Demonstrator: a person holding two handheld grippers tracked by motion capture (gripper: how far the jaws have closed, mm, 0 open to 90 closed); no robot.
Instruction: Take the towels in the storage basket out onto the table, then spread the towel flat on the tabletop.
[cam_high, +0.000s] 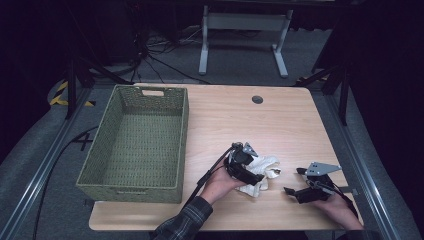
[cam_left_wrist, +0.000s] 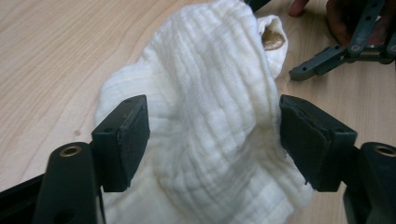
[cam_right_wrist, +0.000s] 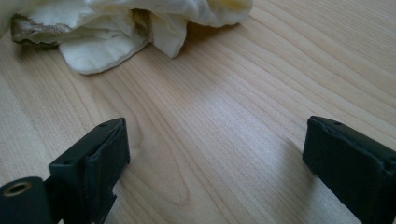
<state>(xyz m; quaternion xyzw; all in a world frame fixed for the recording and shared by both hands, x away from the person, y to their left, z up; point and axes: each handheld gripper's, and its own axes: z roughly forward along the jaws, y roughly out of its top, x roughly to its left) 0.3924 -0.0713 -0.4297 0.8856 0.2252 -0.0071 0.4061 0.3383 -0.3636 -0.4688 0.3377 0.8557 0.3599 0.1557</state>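
Left gripper (cam_left_wrist: 212, 140) jaws astride white cloth (cam_left_wrist: 205, 102)

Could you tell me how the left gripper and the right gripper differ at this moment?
The left gripper has the white cloth between its pads without clearly pressing it; the right gripper has bare table between its pads. The left is over the cloth; the right sits beside it. Both stand open.

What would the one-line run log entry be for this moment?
left gripper: open, jaws astride crumpled white cloth | right gripper: open, over bare wooden table | green woven basket: at table's left, nothing inside
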